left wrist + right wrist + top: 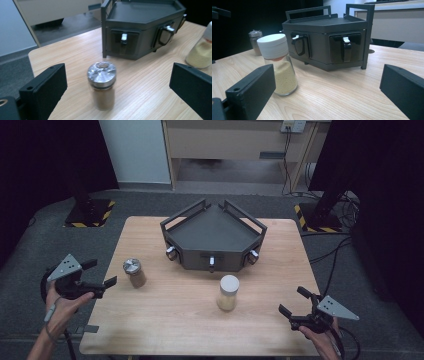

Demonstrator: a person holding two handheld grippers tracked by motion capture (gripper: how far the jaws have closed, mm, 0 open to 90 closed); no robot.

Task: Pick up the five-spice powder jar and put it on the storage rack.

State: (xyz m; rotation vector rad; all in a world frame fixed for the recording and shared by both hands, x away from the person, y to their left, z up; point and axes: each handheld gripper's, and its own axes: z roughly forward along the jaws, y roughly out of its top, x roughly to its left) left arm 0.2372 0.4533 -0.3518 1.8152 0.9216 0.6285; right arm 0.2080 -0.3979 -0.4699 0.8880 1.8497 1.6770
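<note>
A small jar of brown powder with a silver metal lid (134,272) (101,85) stands upright on the left half of the wooden table (175,320). My left gripper (101,273) (117,91) is open just left of it, off the table edge, nothing between its jaws. A glass jar of yellow powder with a white cap (228,292) (279,67) stands upright near the middle. My right gripper (295,302) (327,92) is open at the front right, apart from that jar. A dark grey angular rack with latched drawers (212,235) (140,27) (327,37) sits at the back centre.
Behind the table are a beige cabinet (235,142) and a white panel (135,150). Black stands with yellow-striped bases (90,212) flank the table on grey floor. Cables (330,255) trail at the right.
</note>
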